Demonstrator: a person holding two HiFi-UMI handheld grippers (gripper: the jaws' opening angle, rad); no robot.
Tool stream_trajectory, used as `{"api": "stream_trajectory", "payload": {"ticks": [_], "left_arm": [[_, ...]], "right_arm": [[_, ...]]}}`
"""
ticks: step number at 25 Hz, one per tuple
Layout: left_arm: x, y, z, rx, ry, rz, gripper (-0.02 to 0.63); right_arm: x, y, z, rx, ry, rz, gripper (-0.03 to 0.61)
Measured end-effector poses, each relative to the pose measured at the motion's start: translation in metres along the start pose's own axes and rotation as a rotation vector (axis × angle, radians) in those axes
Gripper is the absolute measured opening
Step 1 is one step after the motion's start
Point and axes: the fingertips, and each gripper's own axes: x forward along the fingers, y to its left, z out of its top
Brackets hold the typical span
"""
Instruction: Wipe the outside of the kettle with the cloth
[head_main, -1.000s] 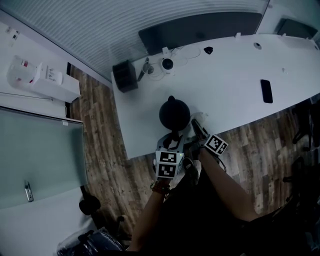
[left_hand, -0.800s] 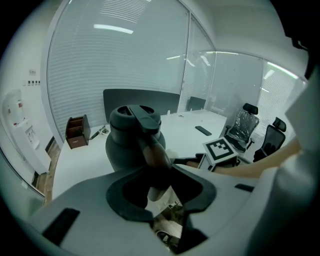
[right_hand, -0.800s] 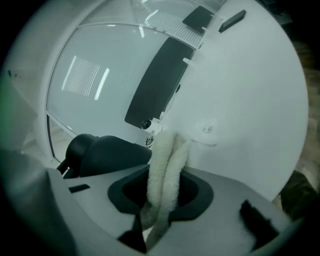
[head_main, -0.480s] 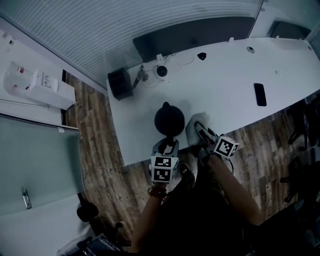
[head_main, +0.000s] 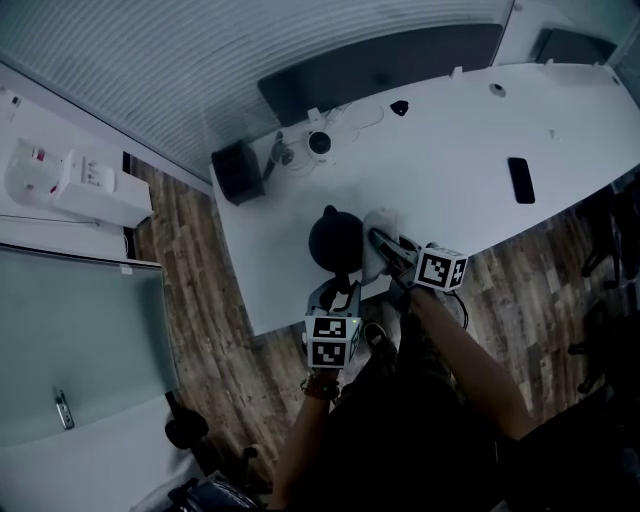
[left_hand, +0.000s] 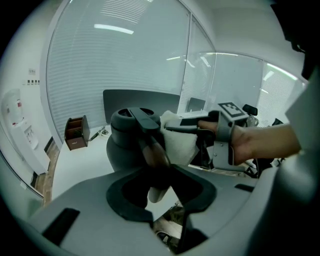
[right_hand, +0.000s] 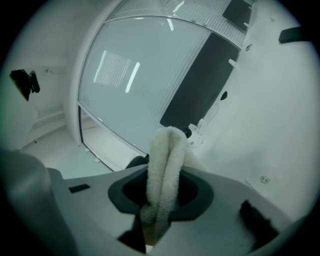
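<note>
A dark round kettle (head_main: 333, 236) stands near the front edge of the white table (head_main: 450, 150). My left gripper (head_main: 341, 287) reaches in from the front and is shut on the kettle's handle (left_hand: 148, 135), which runs between its jaws in the left gripper view. My right gripper (head_main: 386, 245) is shut on a white fluffy cloth (head_main: 378, 232), folded between its jaws (right_hand: 165, 165). The cloth (left_hand: 179, 142) lies against the kettle's (left_hand: 125, 147) right side. Only a dark sliver of the kettle (right_hand: 136, 161) shows in the right gripper view.
A black box (head_main: 236, 170) and a small round white device (head_main: 319, 143) with cables sit at the table's far left corner. A dark phone (head_main: 520, 180) lies to the right. A dark panel (head_main: 380, 62) stands behind the table. Wooden floor (head_main: 200, 270) lies left of it.
My right gripper has lifted the cloth from the table's front edge up against the kettle's right side. The left gripper keeps its hold on the handle and has not moved.
</note>
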Motion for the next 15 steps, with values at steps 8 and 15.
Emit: {"api": "stream_trajectory", "payload": {"ticks": [8,15], "left_arm": [[0.001,-0.002,0.000,0.002,0.024,-0.003,0.129],[-0.004,0.011,-0.010,0.030,0.099,0.022,0.127]], "right_arm": [[0.011,-0.108,-0.039,0.505,-0.034,-0.103,0.094],[-0.007,-0.078,-0.023,0.337,0.001,-0.046,0.094]]}}
